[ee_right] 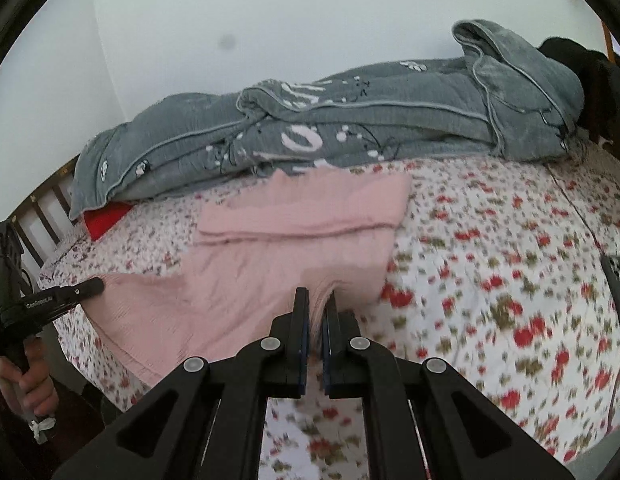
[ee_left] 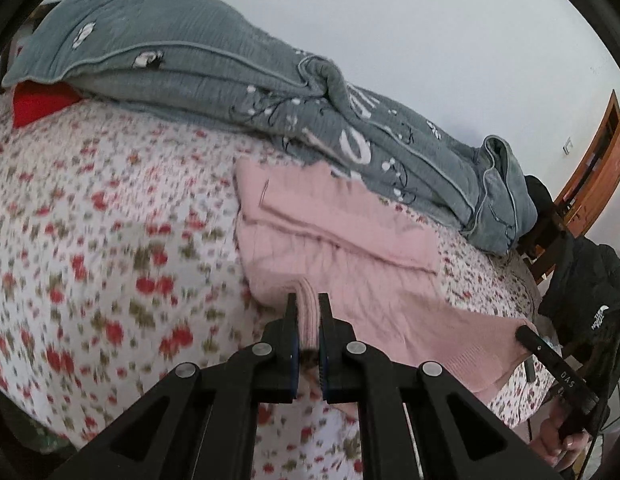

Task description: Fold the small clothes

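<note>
A pink knitted garment is lying on a bed covered with a flowered sheet, and both grippers are holding its near edge. The left gripper is pinching a ribbed corner of the pink fabric, its jaws standing narrow with the cloth bunched between the pads. The right gripper is likewise clamping a fold of the same garment, jaws nearly together with the knit squeezed between them. Seen from the left wrist, the right gripper is showing at the far right end of the hem, with the person's right hand wrapping its handle below. Seen from the right wrist, the left gripper is showing at the left end of the hem, with the left hand gripping its handle. The upper part of the garment is lying folded over in a flat band, while the near part is stretching between the two grippers. A gray quilt is lying heaped along the wall behind the garment, touching its far edge. A red item is peeking from under the quilt. A phone is lying on the sheet at the right.
</note>
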`<state>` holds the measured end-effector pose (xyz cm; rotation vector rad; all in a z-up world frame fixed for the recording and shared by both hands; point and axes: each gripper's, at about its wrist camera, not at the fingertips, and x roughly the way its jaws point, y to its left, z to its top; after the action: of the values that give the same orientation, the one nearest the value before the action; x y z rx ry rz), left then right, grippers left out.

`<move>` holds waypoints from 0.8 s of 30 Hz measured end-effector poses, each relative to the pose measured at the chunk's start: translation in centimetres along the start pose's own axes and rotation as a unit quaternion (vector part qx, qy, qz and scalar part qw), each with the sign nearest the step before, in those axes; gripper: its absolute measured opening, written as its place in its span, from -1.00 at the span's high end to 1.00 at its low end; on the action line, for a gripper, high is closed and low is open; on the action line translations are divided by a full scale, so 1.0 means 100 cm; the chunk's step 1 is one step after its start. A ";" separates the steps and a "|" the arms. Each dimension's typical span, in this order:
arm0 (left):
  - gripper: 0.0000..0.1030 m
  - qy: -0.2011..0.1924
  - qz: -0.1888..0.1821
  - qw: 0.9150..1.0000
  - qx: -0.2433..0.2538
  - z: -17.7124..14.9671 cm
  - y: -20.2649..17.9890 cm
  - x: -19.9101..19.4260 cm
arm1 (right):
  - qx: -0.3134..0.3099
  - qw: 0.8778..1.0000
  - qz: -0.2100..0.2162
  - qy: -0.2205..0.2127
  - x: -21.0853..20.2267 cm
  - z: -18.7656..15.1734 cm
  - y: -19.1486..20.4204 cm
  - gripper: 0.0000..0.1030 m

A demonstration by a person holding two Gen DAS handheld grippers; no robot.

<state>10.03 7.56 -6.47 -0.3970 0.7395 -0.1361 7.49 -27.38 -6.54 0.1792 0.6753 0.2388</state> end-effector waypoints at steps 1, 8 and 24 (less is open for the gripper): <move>0.85 -0.002 0.001 1.000 0.001 0.006 -0.001 0.002 | 0.000 1.000 0.001 -0.001 0.002 0.005 0.000 0.90; 0.85 -0.022 0.011 1.000 0.006 0.048 -0.007 0.024 | 0.005 1.000 0.007 -0.015 0.027 0.050 -0.004 0.90; 0.85 -0.028 0.029 0.999 0.000 0.119 0.001 0.121 | 0.043 0.999 0.016 -0.026 0.109 0.117 -0.035 0.90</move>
<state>26.99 8.11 -6.14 -0.3779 0.6944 -0.0689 23.72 -28.75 -4.90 0.2781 0.6314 0.2347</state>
